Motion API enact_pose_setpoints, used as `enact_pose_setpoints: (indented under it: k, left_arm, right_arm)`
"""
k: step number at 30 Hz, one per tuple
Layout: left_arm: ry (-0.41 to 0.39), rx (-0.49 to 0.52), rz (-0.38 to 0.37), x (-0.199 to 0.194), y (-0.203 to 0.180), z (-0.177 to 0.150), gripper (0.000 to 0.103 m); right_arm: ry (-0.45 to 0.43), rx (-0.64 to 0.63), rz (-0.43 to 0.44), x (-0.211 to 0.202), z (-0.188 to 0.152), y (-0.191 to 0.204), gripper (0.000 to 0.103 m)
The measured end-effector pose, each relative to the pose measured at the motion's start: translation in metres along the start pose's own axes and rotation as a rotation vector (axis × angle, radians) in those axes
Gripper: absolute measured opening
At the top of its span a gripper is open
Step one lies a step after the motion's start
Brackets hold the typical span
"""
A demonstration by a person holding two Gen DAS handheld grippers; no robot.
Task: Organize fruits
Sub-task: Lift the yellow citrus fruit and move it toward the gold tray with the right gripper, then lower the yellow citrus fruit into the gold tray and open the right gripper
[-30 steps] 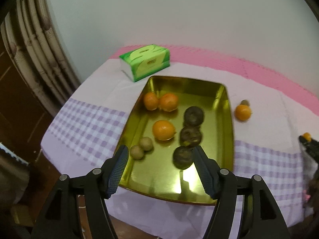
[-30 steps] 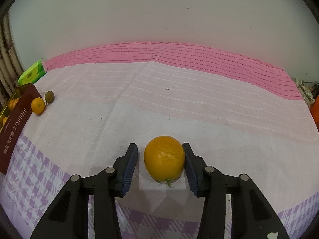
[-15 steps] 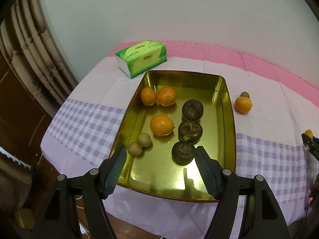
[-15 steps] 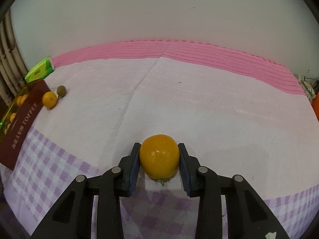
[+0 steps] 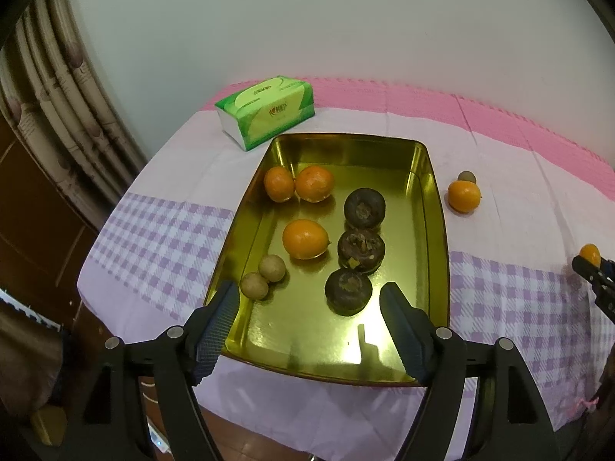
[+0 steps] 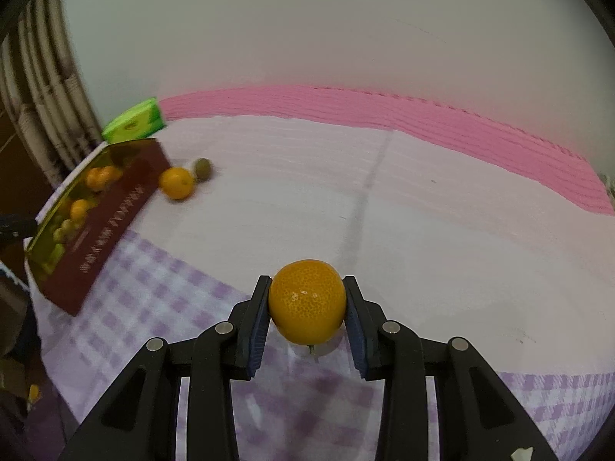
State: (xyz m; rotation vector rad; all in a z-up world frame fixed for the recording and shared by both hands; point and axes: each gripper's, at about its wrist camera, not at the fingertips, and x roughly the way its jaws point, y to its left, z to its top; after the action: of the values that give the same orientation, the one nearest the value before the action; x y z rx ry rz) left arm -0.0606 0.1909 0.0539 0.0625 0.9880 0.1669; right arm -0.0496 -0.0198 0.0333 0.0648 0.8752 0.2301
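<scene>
Bare near end and right strip of tray [image 5: 438, 253]; fruit crowding its left. Open cloth [image 6: 403, 211] ahead; loose orange [image 6: 176, 183], perhaps touching small fruit [image 6: 202, 168], beside tray.

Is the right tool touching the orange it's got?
Touching. The right wrist view shows the right tool with both pads pressed against the orange.

Left hand-held gripper [image 5: 307, 324], jaws just widening and empty, hovers over gold tray [image 5: 436, 230].

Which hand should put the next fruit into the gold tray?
Right. The right tongs already squeeze an orange, ready to carry to the gold tray. The left tongs hang open and empty above the tray's near end.
</scene>
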Motion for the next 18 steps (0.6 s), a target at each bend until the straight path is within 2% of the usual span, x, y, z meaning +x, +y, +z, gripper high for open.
enact_pose_setpoints:
  k: [10, 18]
  left_arm:
    - [0.011, -0.005, -0.006, 0.002, 0.003, 0.000, 0.077]
    - [0.022, -0.026, 0.003, 0.005, 0.010, 0.001, 0.079]
  right_arm:
    - [-0.051, -0.082, 0.169, -0.019, 0.032, 0.069, 0.034]
    - [-0.038, -0.146, 0.323, -0.014, 0.058, 0.133, 0.034]
